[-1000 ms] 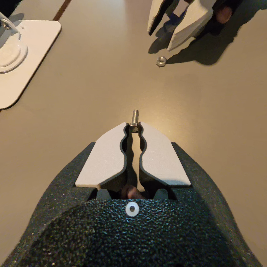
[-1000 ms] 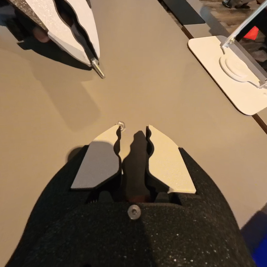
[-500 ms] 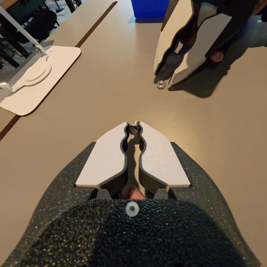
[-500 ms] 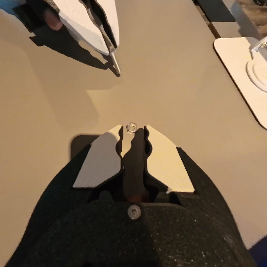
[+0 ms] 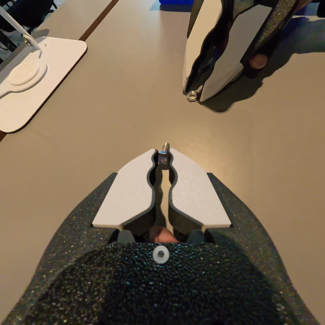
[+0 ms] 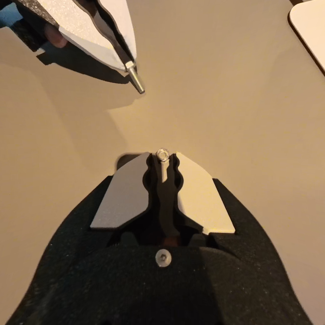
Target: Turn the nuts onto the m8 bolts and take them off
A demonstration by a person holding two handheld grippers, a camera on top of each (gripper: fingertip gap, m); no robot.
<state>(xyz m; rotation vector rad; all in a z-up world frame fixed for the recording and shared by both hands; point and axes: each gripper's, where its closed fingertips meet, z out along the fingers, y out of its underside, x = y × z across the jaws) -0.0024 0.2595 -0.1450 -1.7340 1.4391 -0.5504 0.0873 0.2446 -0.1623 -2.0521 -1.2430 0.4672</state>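
Observation:
My left gripper [image 5: 162, 151] is shut on the hex head of a steel bolt [image 5: 163, 158], and the threaded shaft sticks out forward past the tips. In the right wrist view this gripper [image 6: 130, 65] is at the upper left with the bolt [image 6: 136, 79] pointing down towards the table. A steel nut [image 6: 162, 155] lies flat on the tan table [image 6: 228, 105]. My right gripper [image 6: 162, 154] points down with its jaws narrowly apart on either side of the nut. The left wrist view shows the same: the right gripper [image 5: 193, 94] stands over the nut [image 5: 192, 96].
A white base plate [image 5: 44, 79] with a round boss and a slanted clear stand sits at the table's left edge; its corner shows in the right wrist view [image 6: 313, 35]. A dark seam [image 5: 95, 22] runs along the table beside it. Something blue [image 5: 175, 2] lies beyond the right gripper. Left tips to right tips: about 10 cm.
The right gripper has come down over the nut, centred it between its jaws and narrowed them. The left gripper keeps the bolt and has moved closer to the nut.

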